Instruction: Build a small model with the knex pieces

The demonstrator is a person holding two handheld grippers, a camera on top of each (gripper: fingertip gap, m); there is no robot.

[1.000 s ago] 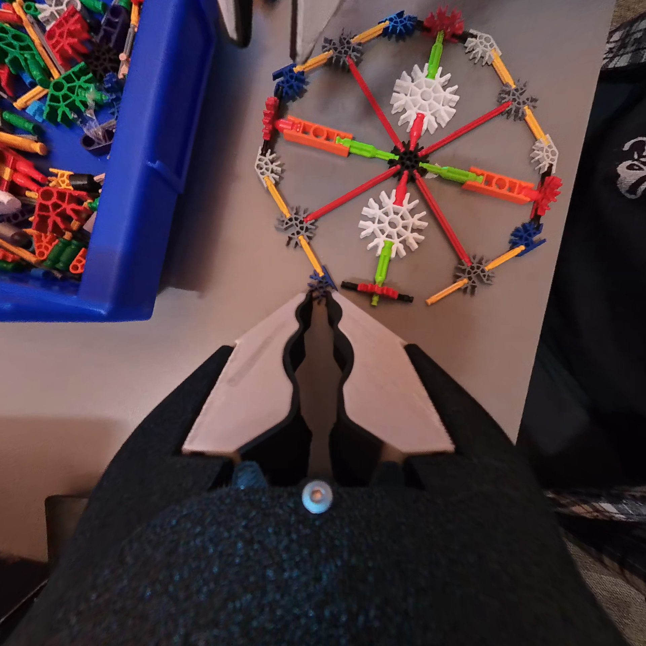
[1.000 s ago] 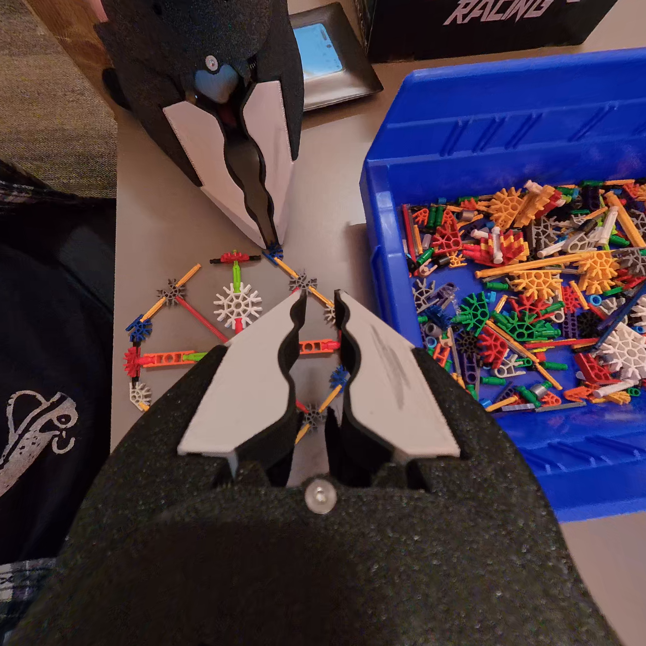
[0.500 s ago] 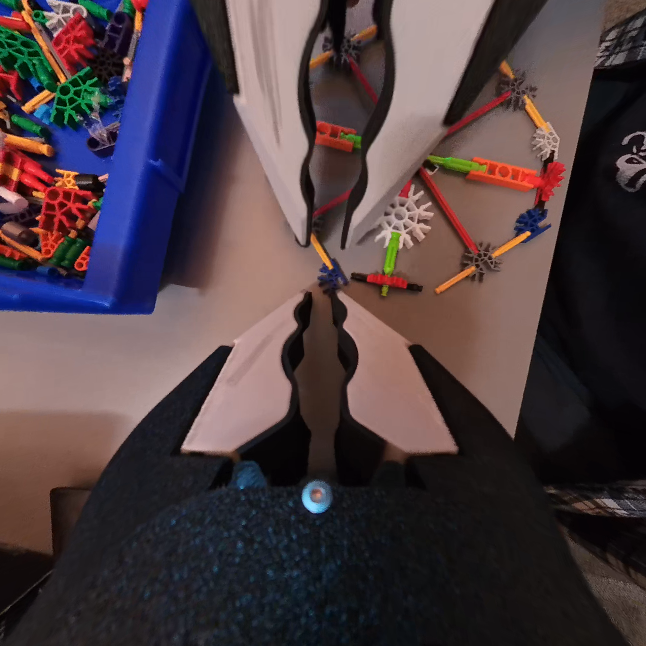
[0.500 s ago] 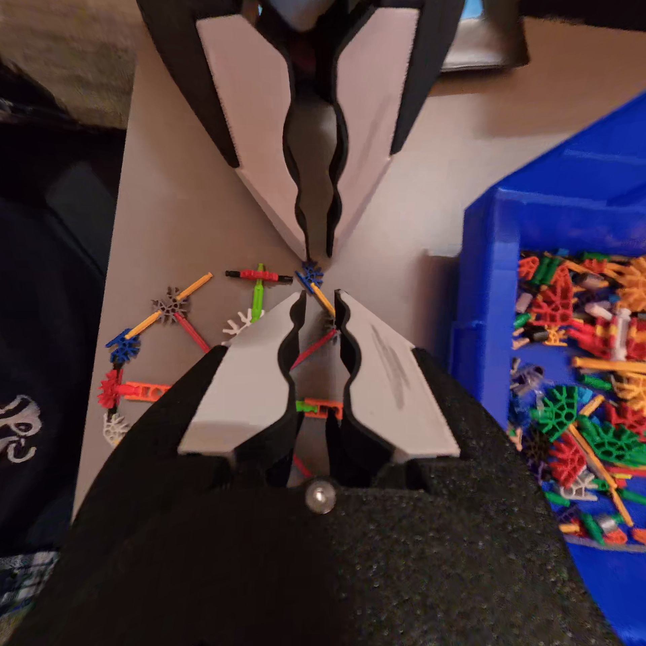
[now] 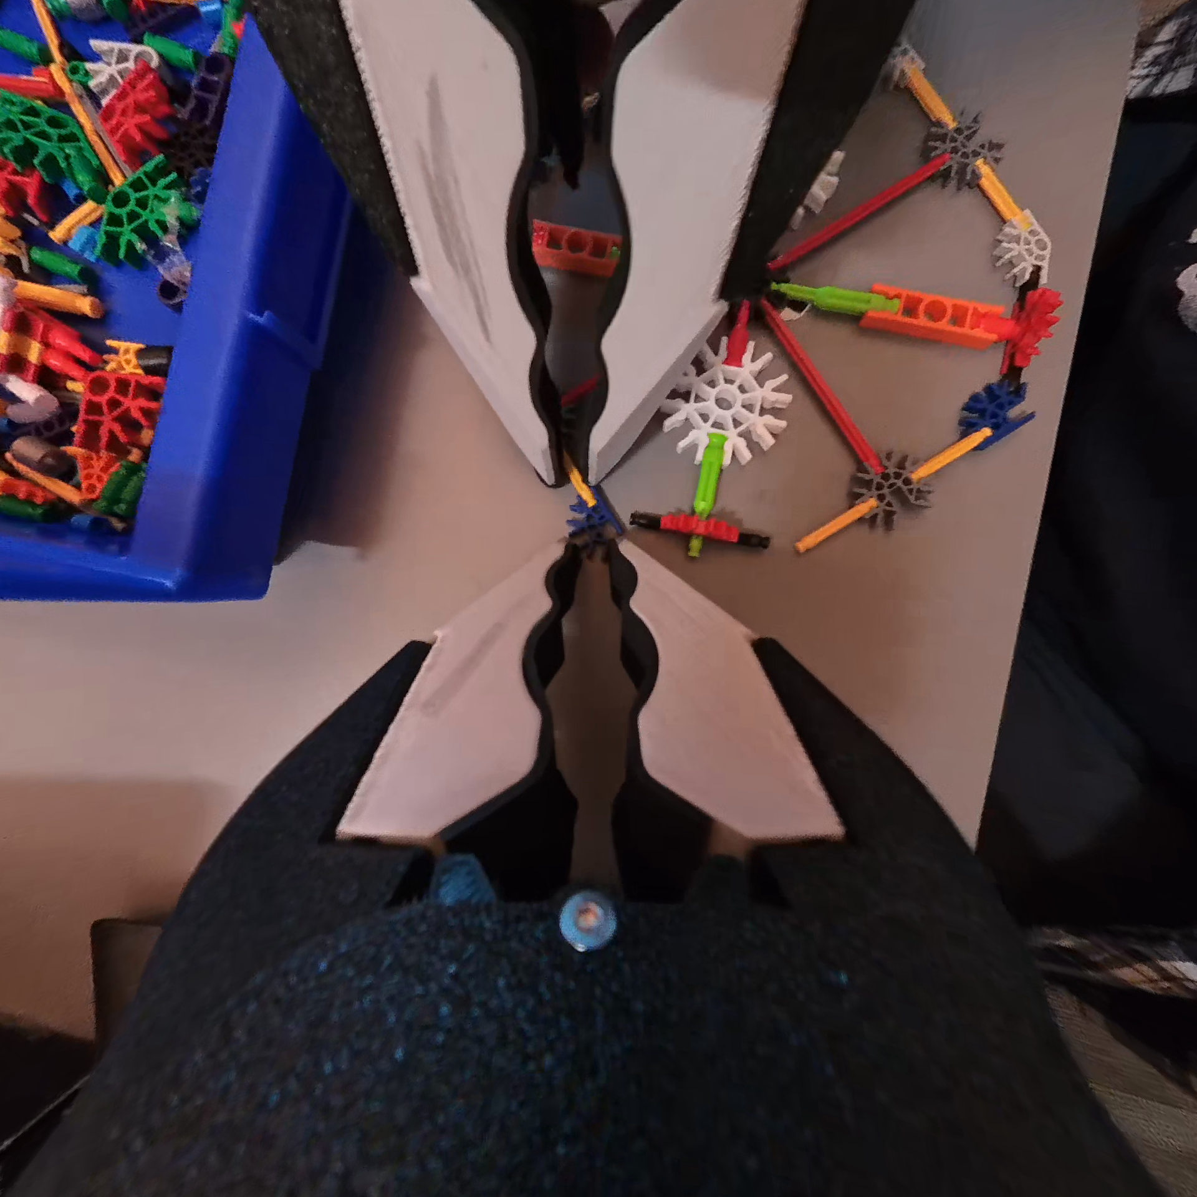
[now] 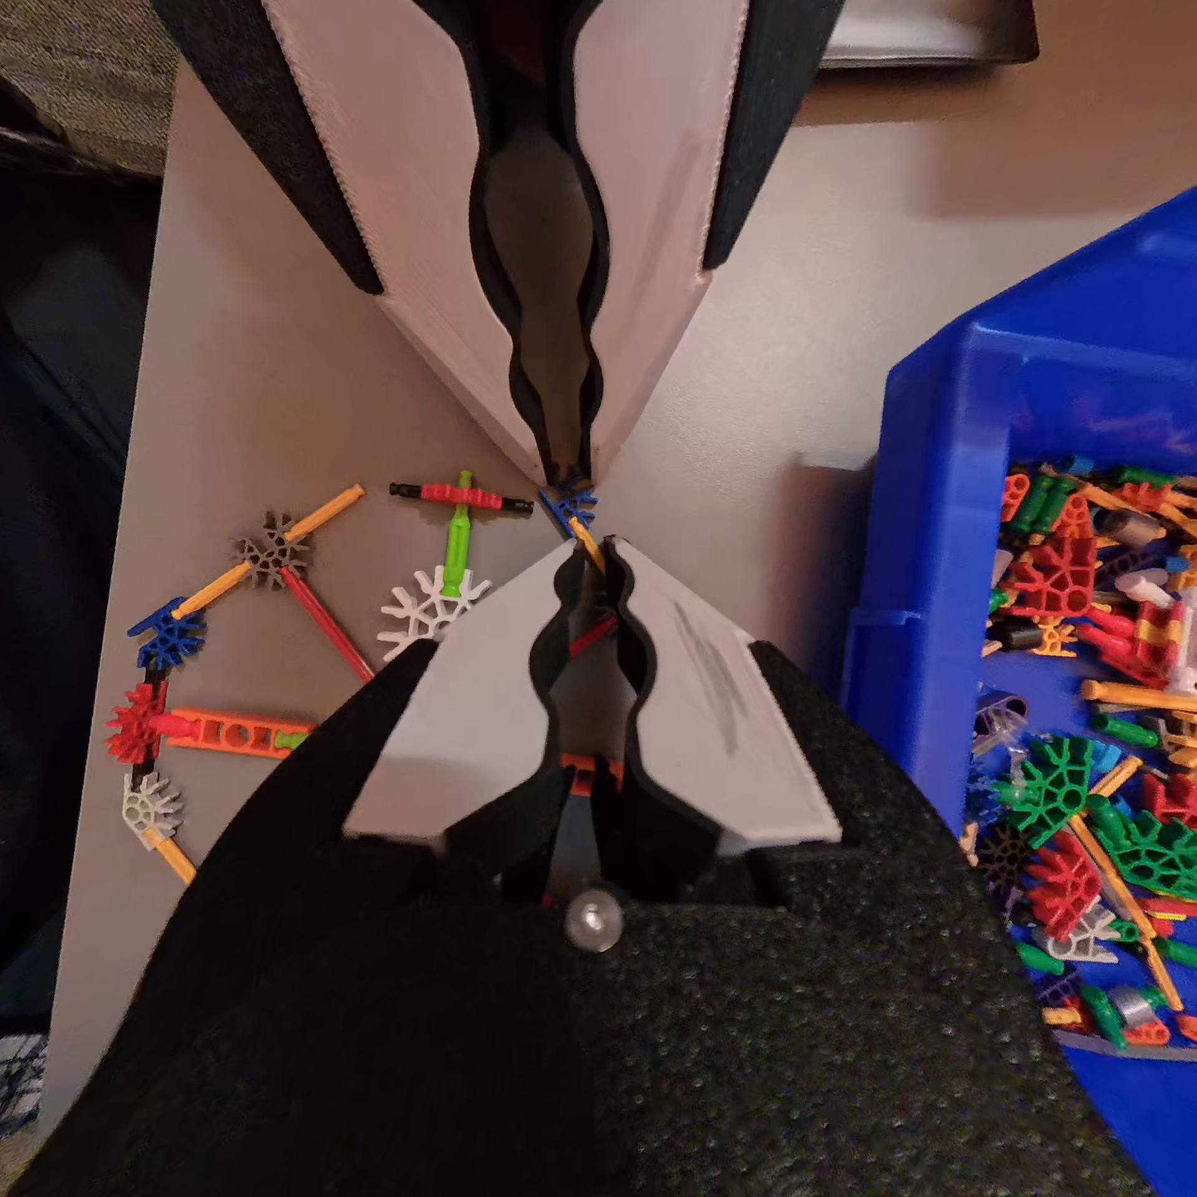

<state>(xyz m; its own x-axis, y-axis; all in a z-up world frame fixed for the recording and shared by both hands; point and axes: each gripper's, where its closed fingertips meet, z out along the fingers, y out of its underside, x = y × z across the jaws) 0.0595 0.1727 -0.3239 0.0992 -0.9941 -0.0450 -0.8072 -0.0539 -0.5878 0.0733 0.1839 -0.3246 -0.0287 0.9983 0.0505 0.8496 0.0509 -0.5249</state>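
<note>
Here the left gripper [image 5: 591, 550] and the right gripper [image 6: 592, 547] meet tip to tip over one joint of a flat wheel of plastic rods and snowflake-shaped connectors [image 5: 868, 363] lying on the pale grey counter [image 5: 401, 648]. In the left wrist view, the left gripper's white fingers [image 5: 479, 699] are nearly together, their tips closed on a small blue snowflake connector [image 5: 592, 515] at the wheel's rim. The right gripper comes in from 12 o'clock, its white fingers [image 6: 706, 699] narrowed onto the short yellow rod [image 6: 591, 543] that plugs into that blue connector; whether the rod is truly pinched or only bracketed cannot be told.

At 3 o'clock of the blue connector, just beside it, lies a short black rod with a red sleeve [image 5: 699, 526] crossed by a lime-green rod [image 5: 709, 476] that runs up into a white snowflake connector [image 5: 729, 405]. A deep blue plastic bin [image 5: 214, 414], heaped with loose multicoloured rods and connectors [image 5: 84, 246], stands at 10 o'clock of the gripper tips. In the right wrist view a dark flat tray [image 6: 933, 39] sits at 1 o'clock, at the counter's far edge.
</note>
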